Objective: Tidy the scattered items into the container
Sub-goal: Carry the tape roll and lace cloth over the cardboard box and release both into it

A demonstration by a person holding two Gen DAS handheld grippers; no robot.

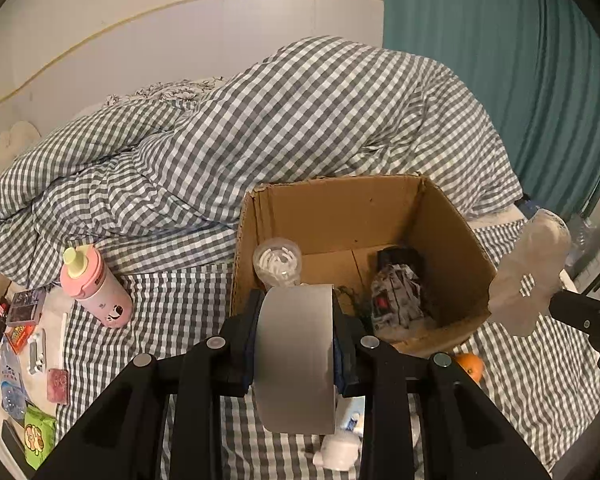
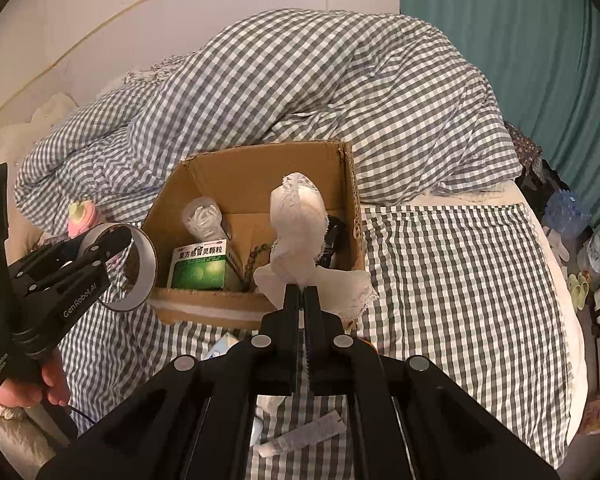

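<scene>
An open cardboard box (image 1: 452, 216) stands on the checked bed; it also shows in the right wrist view (image 2: 260, 168). My left gripper (image 1: 296, 312) is shut on a grey tape roll (image 1: 296, 360), held just in front of the box's near left corner; the roll also shows in the right wrist view (image 2: 140, 268). My right gripper (image 2: 304, 292) is shut on a white lace-edged pad (image 2: 298, 232), held above the box's near edge; the pad also shows in the left wrist view (image 1: 528, 276). Inside the box lie a green medicine box (image 2: 198, 266), a clear jar (image 1: 277, 262) and a dark bundle (image 1: 400, 292).
A pink bottle (image 1: 96, 288), small packets (image 1: 22, 312), a plastic bottle (image 1: 10, 380) and a green pack (image 1: 38, 436) lie at the left. An orange (image 1: 470, 364) and a white tube (image 2: 300, 434) lie near the box. A heaped checked duvet (image 1: 260, 128) lies behind.
</scene>
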